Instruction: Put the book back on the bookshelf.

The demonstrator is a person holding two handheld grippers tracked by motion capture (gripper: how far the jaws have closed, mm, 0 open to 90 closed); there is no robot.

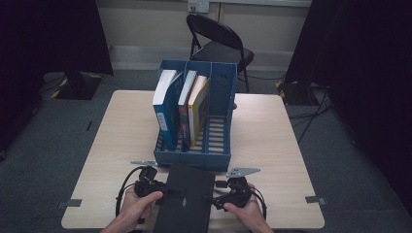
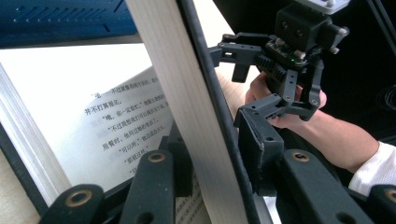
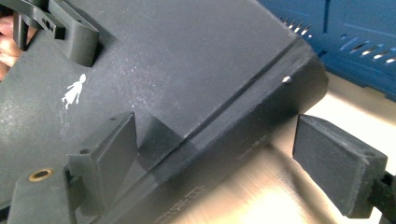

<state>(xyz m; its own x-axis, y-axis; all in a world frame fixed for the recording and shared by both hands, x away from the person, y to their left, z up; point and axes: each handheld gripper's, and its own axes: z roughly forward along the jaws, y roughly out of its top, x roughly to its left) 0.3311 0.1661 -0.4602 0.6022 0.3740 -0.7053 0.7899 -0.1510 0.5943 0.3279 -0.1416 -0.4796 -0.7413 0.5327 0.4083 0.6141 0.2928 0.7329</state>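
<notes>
Both hands (image 1: 138, 206) flanking black book (image 1: 187, 196)

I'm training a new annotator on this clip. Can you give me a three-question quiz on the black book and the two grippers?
1. True or false: the left gripper is clamped on part of the black book.
2. How many books stand in the blue rack? A) two B) three C) five
3. In the right gripper view, where does the right gripper have its jaws relative to the book's spine?

Key: 1 true: its jaws pinch the cover and a block of pages, with printed pages showing beside them. 2 B. 3 One jaw on the cover, the other off the spine with a gap, so it stands open.
</notes>
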